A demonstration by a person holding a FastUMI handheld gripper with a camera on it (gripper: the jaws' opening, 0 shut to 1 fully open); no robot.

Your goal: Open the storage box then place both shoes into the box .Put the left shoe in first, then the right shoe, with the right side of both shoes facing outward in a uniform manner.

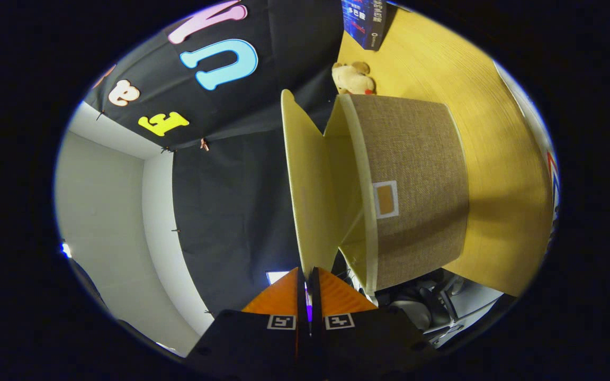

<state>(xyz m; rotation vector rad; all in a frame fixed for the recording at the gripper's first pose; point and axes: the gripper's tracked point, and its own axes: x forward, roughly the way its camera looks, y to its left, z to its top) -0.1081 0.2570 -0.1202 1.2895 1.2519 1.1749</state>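
Fabric covers the outside of the storage box [416, 190], a brown woven weave with a small tan label patch framed in white on its front, while the inner walls and the rim are pale yellow. It stands on the yellow wood-grain counter [495, 159], seen rolled sideways from the camera. Its flat pale yellow lid [307, 185] is swung open, away from the box mouth, leaving a wedge-shaped gap. The tool [308, 275] has its fingers brought nearly together, pinching the near edge of that lid between the tips. Beyond the box a small beige plush toy [352, 78] lies on the counter, and farther off stands a dark blue printed carton [366, 21].
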